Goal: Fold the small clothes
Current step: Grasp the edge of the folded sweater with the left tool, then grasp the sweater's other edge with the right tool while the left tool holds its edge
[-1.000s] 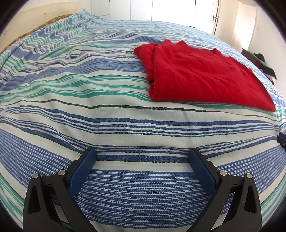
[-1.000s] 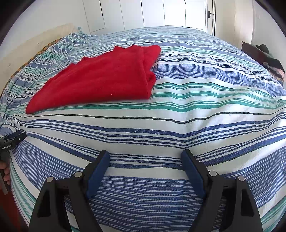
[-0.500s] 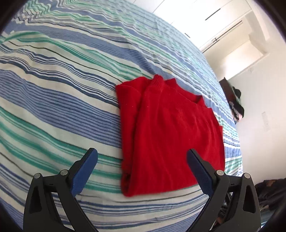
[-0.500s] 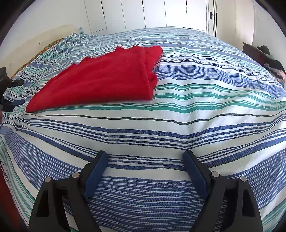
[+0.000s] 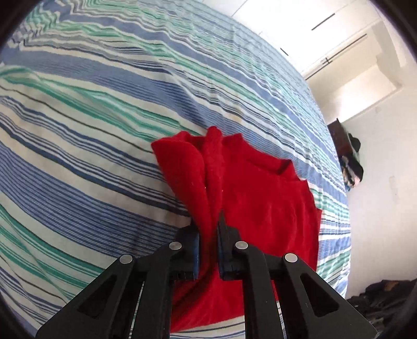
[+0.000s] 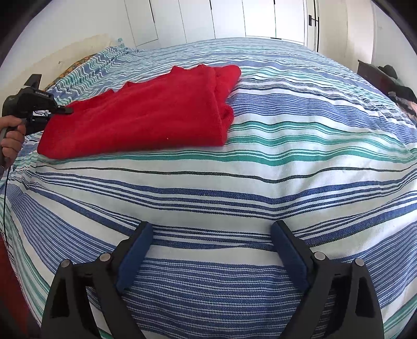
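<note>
A red knit garment (image 5: 260, 198) lies folded lengthwise on the striped bedspread (image 5: 91, 156). My left gripper (image 5: 208, 226) is shut on the thick folded edge at the garment's near end, and red cloth bunches between the blue pads. In the right wrist view the red garment (image 6: 156, 114) lies at the far left, with the left gripper (image 6: 62, 110) at its left end, held by a hand (image 6: 11, 140). My right gripper (image 6: 211, 234) hovers over bare bedspread (image 6: 260, 169) well short of the garment. Its jaws are opening and hold nothing.
White wardrobe doors (image 6: 234, 18) stand behind the bed. A dark cabinet with piled clothes (image 6: 391, 80) stands at the right. Dark clothes (image 5: 385, 294) lie on the floor past the bed's edge. A pillow (image 6: 78, 49) sits at the far left.
My left gripper swung over to the garment's near end and closed its wide-open jaws on the folded edge. The right gripper stayed in place, its jaws a little wider.
</note>
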Motion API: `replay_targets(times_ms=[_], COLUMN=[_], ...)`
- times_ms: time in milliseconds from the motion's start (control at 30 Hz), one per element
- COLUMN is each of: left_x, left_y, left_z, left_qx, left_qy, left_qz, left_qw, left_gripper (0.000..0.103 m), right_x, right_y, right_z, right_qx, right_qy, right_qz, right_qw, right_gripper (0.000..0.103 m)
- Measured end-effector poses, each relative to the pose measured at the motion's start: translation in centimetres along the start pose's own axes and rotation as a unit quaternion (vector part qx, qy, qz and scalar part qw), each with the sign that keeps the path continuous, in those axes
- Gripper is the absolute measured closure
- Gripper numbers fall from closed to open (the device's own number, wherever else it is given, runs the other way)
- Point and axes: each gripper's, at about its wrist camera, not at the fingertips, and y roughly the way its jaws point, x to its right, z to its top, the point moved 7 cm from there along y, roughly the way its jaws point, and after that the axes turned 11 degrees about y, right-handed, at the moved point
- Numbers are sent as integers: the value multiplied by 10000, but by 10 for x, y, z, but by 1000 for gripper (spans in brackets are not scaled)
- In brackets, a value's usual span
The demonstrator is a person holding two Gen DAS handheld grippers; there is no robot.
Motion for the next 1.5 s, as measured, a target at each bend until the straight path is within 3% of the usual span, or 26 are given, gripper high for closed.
replay_targets(times_ms=[133, 267, 433, 600, 633, 733, 900, 967, 1033, 1100, 1133, 1267, 1367, 1433, 1467, 1500], left_x=[87, 158, 207, 242, 246, 254, 258, 239, 207, 172, 157, 118, 125, 131, 133, 132], left_y=[5, 47, 100, 137, 146, 161, 86, 45, 13, -3, -3, 14, 31, 38, 41, 40], left_z=[22, 26, 6, -11, -15, -30, -18, -15, -22, -39, -49, -91, -108, -112, -112, -112], left_qx=[-23, -237, -566, -611, -760, -1223, -484, -31, 264, 280, 190, -259, -272, -244, -202, -123], left_qy=[421, 733, 743, 1015, 1159, 1338, 1523, 1682, 1906, 2057, 2064, 1830, 1947, 2191, 2293, 2333], left_qz=[-179, -274, -338, -238, -182, -85, -745, -594, -216, 68, 120, -75, -89, 220, 324, 308], left_qw=[9989, 9967, 9950, 9927, 9902, 9834, 9843, 9840, 9811, 9782, 9782, 9827, 9804, 9752, 9726, 9718], left_gripper=[95, 95, 96, 94, 88, 48, 35, 23, 22, 22, 22, 21, 16, 16, 21, 30], right_x=[-1, -1, -1, -1, -1, -1, 0, 3, 9, 17, 21, 19, 12, 12, 12, 12], right_y=[1, 1, 3, 3, 3, 3, 1, -4, -12, -30, -39, -43, -14, 11, 23, 30], right_z=[0, 0, 2, 1, 1, 2, 2, 5, 10, 20, 28, 64, 89, 102, 107, 111], right_qx=[-33, -59, -62, -62, -63, -64, -123, -198, -285, -259, -181, -231, -507, -644, -697, -733], right_qy=[5, 7, 14, 14, 13, 17, 86, 193, 502, 1143, 1588, 2971, 3572, 3821, 3915, 3969], right_qz=[20, 14, 19, 14, 13, 23, 204, 372, 610, 1059, 1432, 2889, 3200, 3037, 2949, 2899], right_qw=[10000, 10000, 10000, 10000, 10000, 10000, 9997, 9989, 9965, 9874, 9767, 9098, 8761, 8704, 8689, 8678], right_gripper=[10, 10, 10, 10, 10, 10, 8, 8, 10, 17, 18, 21, 24, 28, 40, 68])
